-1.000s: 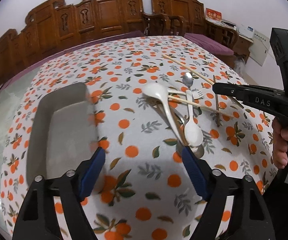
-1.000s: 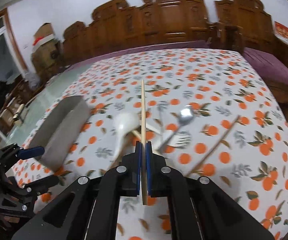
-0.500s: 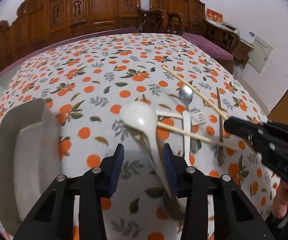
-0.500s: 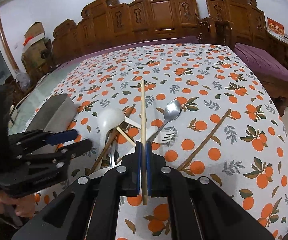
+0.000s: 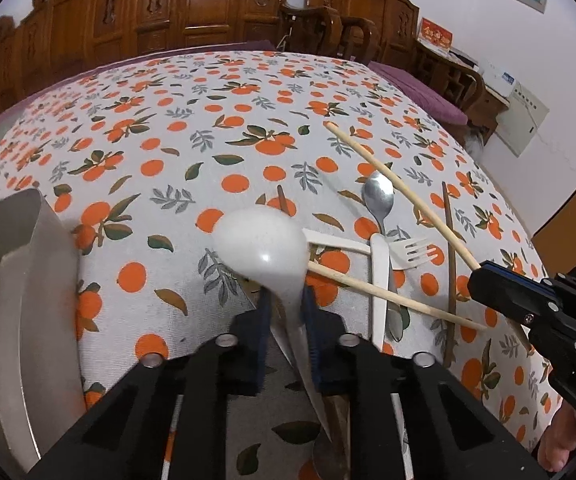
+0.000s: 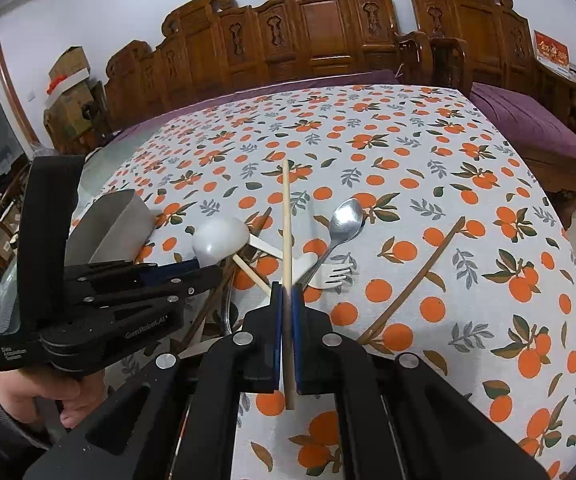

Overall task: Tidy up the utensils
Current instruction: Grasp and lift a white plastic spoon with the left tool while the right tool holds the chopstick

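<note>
In the left wrist view, the left hand-held gripper (image 5: 286, 320) has just been closing, and its blue pads are now pinching the handle of the white ladle spoon (image 5: 264, 250), whose bowl is sticking out just ahead of the fingertips. Left of the ladle spoon, the grey tray (image 5: 16, 320) is sitting on the counter (image 5: 208, 140). Right of it, a metal spoon (image 5: 378, 200), a white fork (image 5: 412, 252) and a loose chopstick (image 5: 388, 294) are lying in a crossed pile.

In the right wrist view, the right hand-held gripper (image 6: 287, 300) is staying clamped together on a pale chopstick (image 6: 286, 216), which is pointing straight ahead over the pile. Left of that chopstick, the left hand (image 6: 28, 392) is gripping its tool from below, tilting it down toward the ladle spoon.
</note>
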